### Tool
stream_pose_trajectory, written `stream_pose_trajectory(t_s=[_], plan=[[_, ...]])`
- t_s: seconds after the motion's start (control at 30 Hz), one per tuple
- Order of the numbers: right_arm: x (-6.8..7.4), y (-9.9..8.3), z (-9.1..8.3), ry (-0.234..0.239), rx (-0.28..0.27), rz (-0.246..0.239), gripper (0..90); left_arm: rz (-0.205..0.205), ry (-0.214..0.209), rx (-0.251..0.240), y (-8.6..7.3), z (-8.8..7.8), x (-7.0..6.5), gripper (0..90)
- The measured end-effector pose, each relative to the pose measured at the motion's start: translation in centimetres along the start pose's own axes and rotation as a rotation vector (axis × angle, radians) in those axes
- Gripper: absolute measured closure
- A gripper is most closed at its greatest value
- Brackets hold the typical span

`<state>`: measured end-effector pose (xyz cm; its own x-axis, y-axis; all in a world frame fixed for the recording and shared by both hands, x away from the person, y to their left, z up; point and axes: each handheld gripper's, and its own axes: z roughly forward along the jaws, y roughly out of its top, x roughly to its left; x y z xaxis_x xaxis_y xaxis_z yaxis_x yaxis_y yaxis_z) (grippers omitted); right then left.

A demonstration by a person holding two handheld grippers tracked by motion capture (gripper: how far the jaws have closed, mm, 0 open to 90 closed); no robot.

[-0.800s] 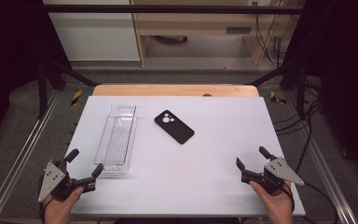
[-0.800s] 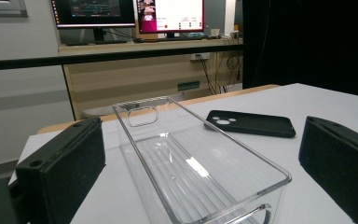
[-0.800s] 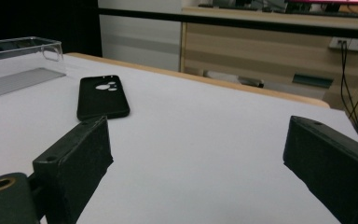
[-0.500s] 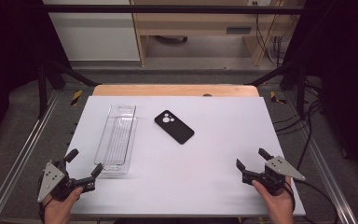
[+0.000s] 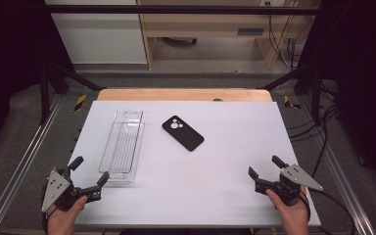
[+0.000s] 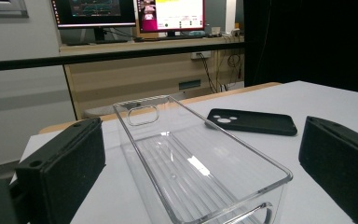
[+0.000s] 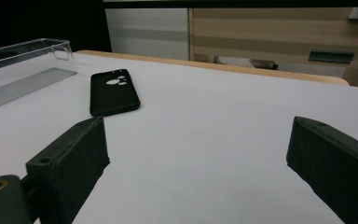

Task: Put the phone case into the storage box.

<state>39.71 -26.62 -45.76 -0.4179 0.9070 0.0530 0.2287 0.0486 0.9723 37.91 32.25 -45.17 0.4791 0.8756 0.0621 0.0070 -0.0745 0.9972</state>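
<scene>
The white table (image 5: pixel 215 191) has broad bare room across its middle and right half, and a strip of pale wood shows along its far edge. At the near left corner the left gripper (image 5: pixel 88 177) hovers with its jaws spread wide and nothing between them, just beside the near end of the clear plastic tray (image 5: pixel 124 147); in the left gripper view that tray (image 6: pixel 200 172) sits straight ahead between the two black, matte foam-faced jaws. The tray is long, narrow and transparent, with a ribbed floor, rounded corners and a cut-out handle slot in its far end wall, and it lies lengthwise away from the person on the table's left part. Just to its right, apart from it, lies a black phone case (image 5: pixel 182 132), flat, matte, turned at an angle, with round camera cut-outs at its far end. The right gripper (image 5: pixel 264 169) rests near the table's near right corner, released and empty, well apart from both things.
</scene>
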Motion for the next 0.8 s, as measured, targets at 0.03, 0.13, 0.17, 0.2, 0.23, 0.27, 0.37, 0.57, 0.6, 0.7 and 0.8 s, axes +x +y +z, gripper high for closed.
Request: stream_pose_trajectory(t_s=[0.03,0.13,0.17,0.2,0.23,0.27,0.37,0.57,0.6,0.7,0.8], plan=[[0.1,0.0,0.0,0.001,0.001,-0.002,6.1,-0.001,0.001,0.000,0.0,0.0,0.0,0.1],[0.1,0.3,0.2,0.048,0.052,0.011,6.5,-0.001,0.002,0.001,-0.1,0.0,0.0,0.1],[0.2,0.5,0.2,0.060,0.072,0.008,6.5,-0.001,0.002,0.001,-0.1,0.0,0.0,0.1],[0.2,0.5,0.2,0.060,0.072,0.008,6.5,0.000,0.002,0.001,-0.1,0.0,0.0,0.1],[0.3,0.6,0.3,0.062,0.081,0.000,6.4,0.000,0.002,0.001,-0.1,0.0,0.0,0.1],[0.4,1.0,0.3,0.060,0.085,-0.002,6.5,0.001,0.002,0.003,-0.1,0.0,0.0,0.1],[0.5,1.8,0.5,0.051,0.109,-0.027,6.5,0.005,0.003,0.007,-0.1,0.0,0.0,0.1],[0.6,3.1,1.1,0.059,0.169,-0.058,6.5,0.006,0.009,0.017,-0.2,0.0,0.1,0.1],[0.6,3.6,1.4,0.073,0.187,-0.073,6.6,0.002,0.009,0.018,-0.2,0.1,0.1,0.1],[0.6,4.2,1.8,0.077,0.201,-0.086,6.6,0.000,0.008,0.016,-0.2,0.1,0.1,0.1],[0.5,5.5,2.9,0.089,0.240,-0.103,6.6,0.000,0.008,0.011,-0.1,-0.1,0.2,0.1]])
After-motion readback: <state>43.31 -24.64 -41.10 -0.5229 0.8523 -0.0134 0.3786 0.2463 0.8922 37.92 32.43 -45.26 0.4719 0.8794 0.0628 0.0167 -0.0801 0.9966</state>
